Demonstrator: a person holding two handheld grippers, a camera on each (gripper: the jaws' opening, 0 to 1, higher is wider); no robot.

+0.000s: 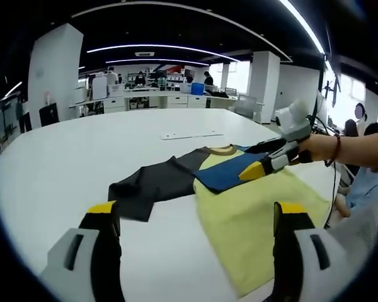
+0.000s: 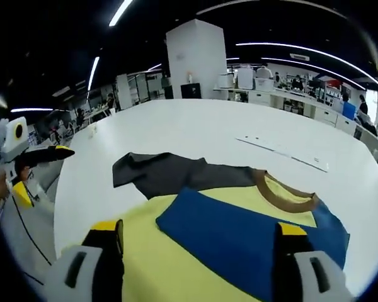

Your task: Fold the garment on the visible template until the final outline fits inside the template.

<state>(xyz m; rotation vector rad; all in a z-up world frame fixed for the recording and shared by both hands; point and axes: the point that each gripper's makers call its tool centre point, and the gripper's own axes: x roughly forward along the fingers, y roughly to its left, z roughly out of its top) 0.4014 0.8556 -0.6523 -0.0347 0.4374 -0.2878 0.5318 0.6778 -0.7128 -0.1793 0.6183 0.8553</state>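
Note:
A T-shirt lies flat on the white table. It has a yellow body, a dark grey sleeve spread to the left, and a blue sleeve folded across the chest below the tan collar. My left gripper hangs open over the table's near side, short of the shirt's hem, with nothing in it. My right gripper comes in from the right, held by a hand, just above the blue sleeve. In the right gripper view my right gripper stands open over the blue sleeve and yellow body.
A thin white strip lies on the table beyond the collar. Seated people and a dangling cable are at the right edge. Office desks and white pillars stand behind. The left gripper shows at the table's left rim.

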